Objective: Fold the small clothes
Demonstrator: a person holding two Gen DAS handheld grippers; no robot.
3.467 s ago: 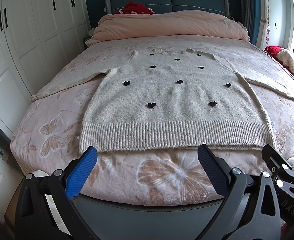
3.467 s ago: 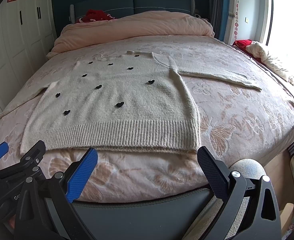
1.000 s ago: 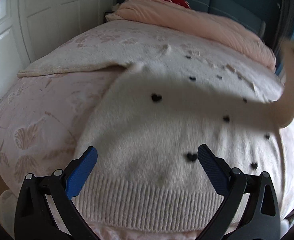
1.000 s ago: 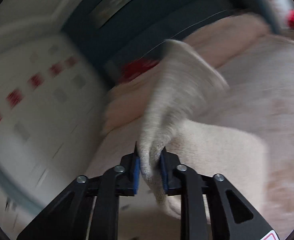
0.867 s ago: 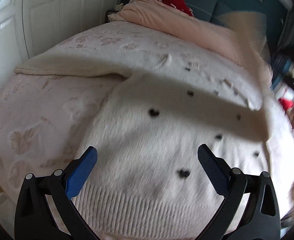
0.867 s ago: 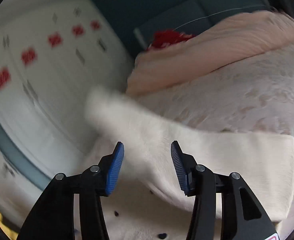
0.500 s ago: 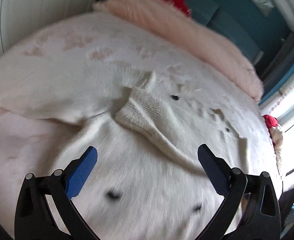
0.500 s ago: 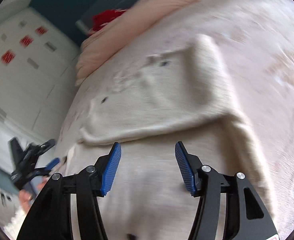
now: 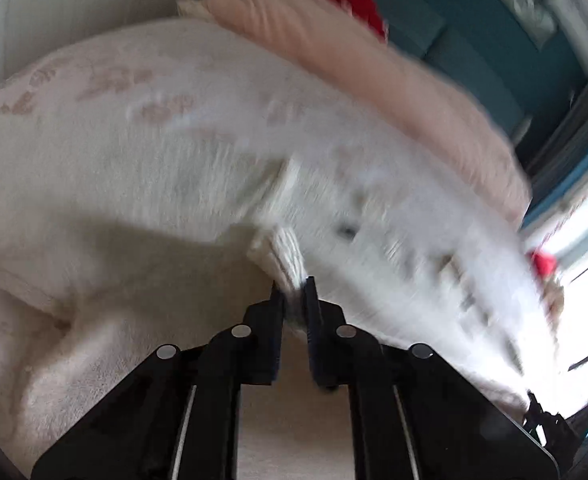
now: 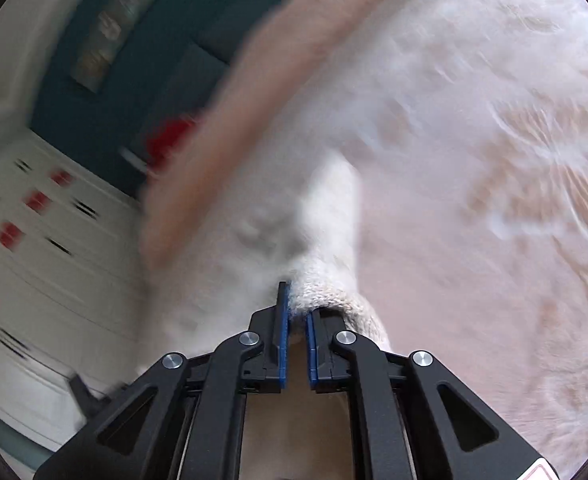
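Note:
The cream knit sweater with small black hearts lies on the bed, blurred by motion. My left gripper is shut on a ribbed fold of the sweater near its left shoulder. My right gripper is shut on a bunched knit edge of the sweater on its right side. In both views the cloth rises from the jaws toward the bed's head.
The pink butterfly-print bedspread covers the bed. A rolled pink duvet and a red item lie at the teal headboard. White wardrobe doors stand to the left. A bright window is at the right.
Both grippers were open half a second ago; now each has closed on the sweater. The right sleeve was folded across the body earlier. Both cameras moved in close to the cloth.

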